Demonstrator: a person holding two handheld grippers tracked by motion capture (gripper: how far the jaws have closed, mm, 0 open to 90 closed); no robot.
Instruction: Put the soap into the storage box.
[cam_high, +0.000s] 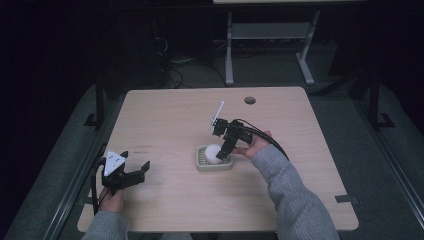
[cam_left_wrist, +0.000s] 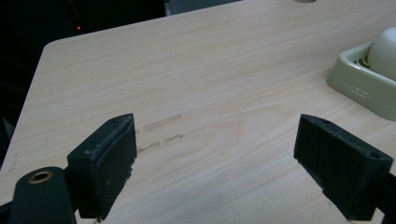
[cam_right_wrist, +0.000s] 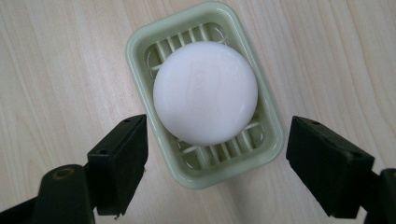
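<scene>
Soap (cam_right_wrist: 205, 92), round and white, lies in the green dish (cam_right_wrist: 273, 122) directly under the right gripper (cam_right_wrist: 217, 163), jaws wide, holding nothing; its view reveals the dish's slats; left gripper (cam_high: 131, 172), equally wide, hovers empty over the surface (cam_high: 170, 120), well apart.

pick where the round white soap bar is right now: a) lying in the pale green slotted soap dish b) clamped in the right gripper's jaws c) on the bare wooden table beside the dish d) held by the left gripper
a: the round white soap bar lies on the ribs of the pale green slotted soap dish, while the right gripper hovers above with its jaws open either side, touching nothing.
</scene>
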